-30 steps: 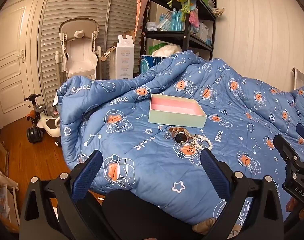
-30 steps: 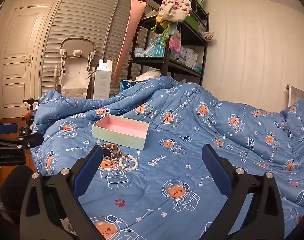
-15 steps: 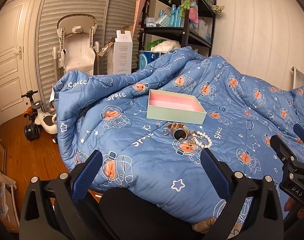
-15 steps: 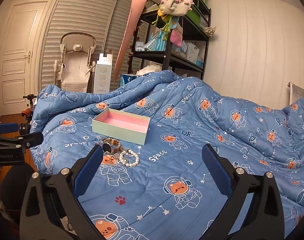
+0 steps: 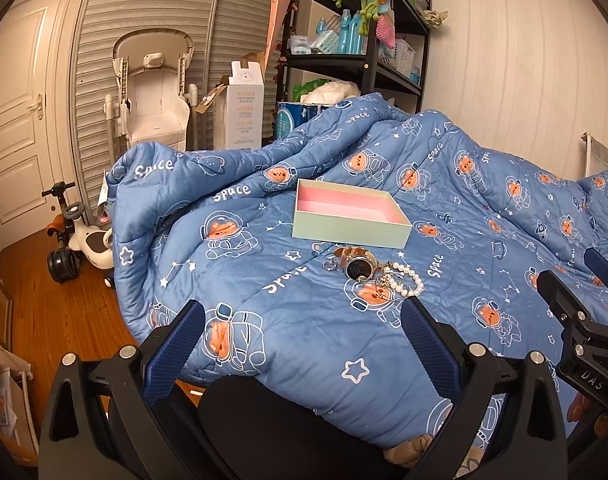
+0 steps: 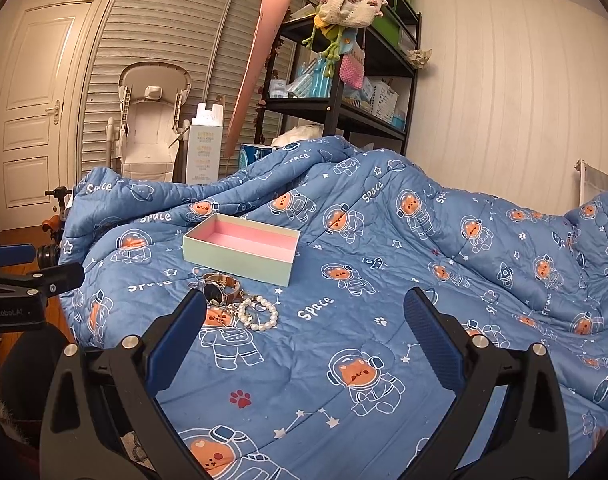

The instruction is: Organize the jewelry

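Note:
A mint box with a pink inside [image 5: 350,222] lies open on the blue space-print quilt [image 5: 264,280]; it also shows in the right wrist view [image 6: 242,248]. Just in front of it lie a wristwatch [image 5: 358,266] [image 6: 218,290], a small ring [image 5: 330,265] and a white pearl bracelet [image 5: 410,280] [image 6: 260,314] in a small heap. My left gripper [image 5: 302,344] is open and empty, short of the heap. My right gripper [image 6: 304,332] is open and empty, to the right of the heap.
A black shelf unit [image 5: 356,40] with bottles and toys stands behind the bed. A folded high chair [image 5: 152,88], a white carton [image 5: 244,104] and a ride-on toy [image 5: 76,240] stand on the wood floor at the left. The bed edge drops off at the left.
Both grippers have moved a little closer to the box and the jewelry heap. Both stay open and empty. Nothing on the quilt has moved.

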